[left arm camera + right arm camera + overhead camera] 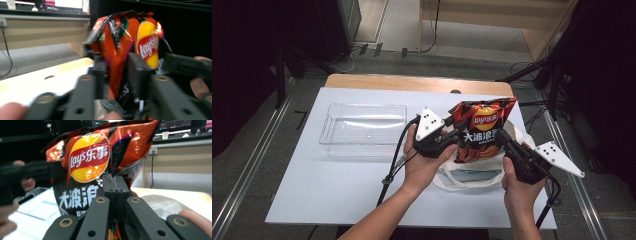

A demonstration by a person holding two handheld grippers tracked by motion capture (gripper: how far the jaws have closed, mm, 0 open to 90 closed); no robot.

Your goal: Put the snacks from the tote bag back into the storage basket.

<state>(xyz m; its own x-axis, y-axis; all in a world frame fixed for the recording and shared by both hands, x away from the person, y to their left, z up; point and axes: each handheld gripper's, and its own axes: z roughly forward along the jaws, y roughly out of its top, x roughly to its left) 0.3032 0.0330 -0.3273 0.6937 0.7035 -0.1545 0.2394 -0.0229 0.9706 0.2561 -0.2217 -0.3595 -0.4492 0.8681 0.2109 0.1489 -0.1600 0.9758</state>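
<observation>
From the high view, the crisp bag [482, 130] stands upright above a white tote bag [472, 172] on the worktop [342, 185], right of a clear tray [363, 131]. The left hand-held gripper [451, 131] clamps its left edge, the right hand-held gripper [502, 140] its right. Left gripper view — jaws pinch crumpled foil. Right gripper view — jaws shut tight on the bag's edge.
</observation>
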